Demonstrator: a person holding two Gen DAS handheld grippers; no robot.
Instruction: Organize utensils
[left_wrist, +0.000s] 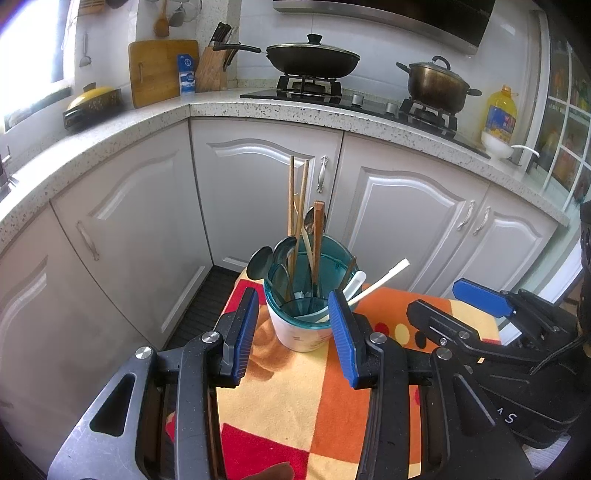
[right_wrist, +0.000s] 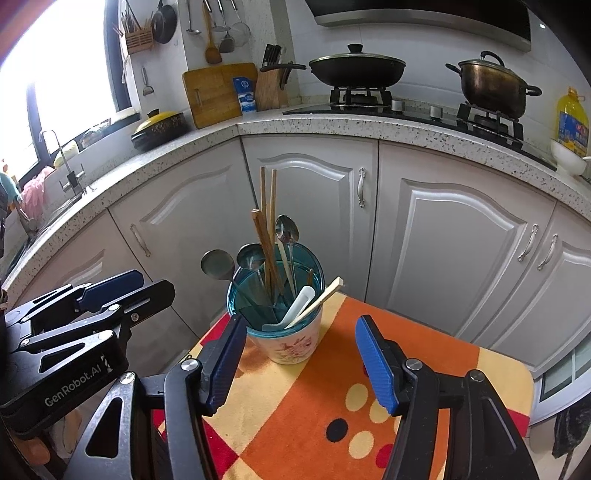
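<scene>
While both claws hang near the utensil cup (left_wrist: 308, 317), left gripper (left_wrist: 293, 334) wide and empty, right gripper (right_wrist: 301, 363) wide and empty, spoons and chopsticks (right_wrist: 267, 236) standing inside.

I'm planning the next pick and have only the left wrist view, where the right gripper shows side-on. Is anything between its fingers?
Observer: No. The right gripper is open and empty, short of the utensil holder.
Operator: Any utensil lying on the cloth behind that gripper?
Observer: None. The cloth shows only its pattern out to its right corner.
Operator: Where is the sink?
Observer: A faucet stands at the far left of the counter.
</scene>
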